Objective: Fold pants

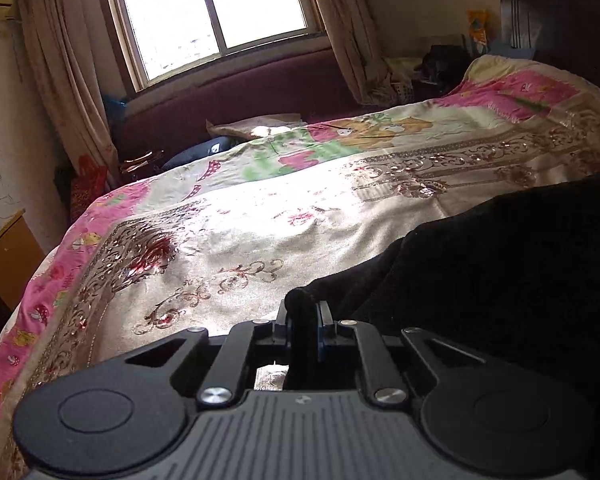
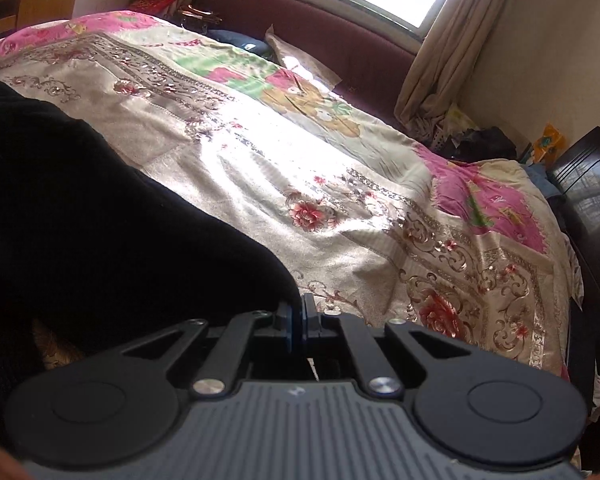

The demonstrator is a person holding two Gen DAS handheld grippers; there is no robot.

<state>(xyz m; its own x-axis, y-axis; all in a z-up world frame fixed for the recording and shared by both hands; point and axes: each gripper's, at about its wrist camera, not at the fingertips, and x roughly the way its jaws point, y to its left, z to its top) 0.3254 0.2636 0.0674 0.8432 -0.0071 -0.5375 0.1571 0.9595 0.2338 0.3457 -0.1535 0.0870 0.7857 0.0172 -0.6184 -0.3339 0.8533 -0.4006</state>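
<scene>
Left wrist view: the left gripper [image 1: 303, 312] has its blue-padded fingers [image 1: 321, 320] pinching a bunched edge of the black pants [image 1: 500, 264]. The dark fabric rises between the pads and spreads away to the right, filling the near right of the view and lying over the floral bedspread [image 1: 228, 240]. Beyond it the bed runs far and right to a pink cartoon-print quilt [image 1: 516, 92] — behind that, a dark red upholstered bench [image 1: 236, 96] under a bright window [image 1: 212, 8] flanked by beige curtains [image 1: 60, 72].

Right wrist view: the right gripper [image 2: 300, 320] has its fingers pressed nearly together on the edge of the black pants [image 2: 100, 216], which fill the near left of the view and drape down onto the floral bedspread [image 2: 340, 200]. The pink quilt [image 2: 496, 204] lies at the far right of the bed — next to it stands a dark wooden headboard [image 2: 584, 184], with a beige curtain [image 2: 444, 60] in the far corner.
</scene>
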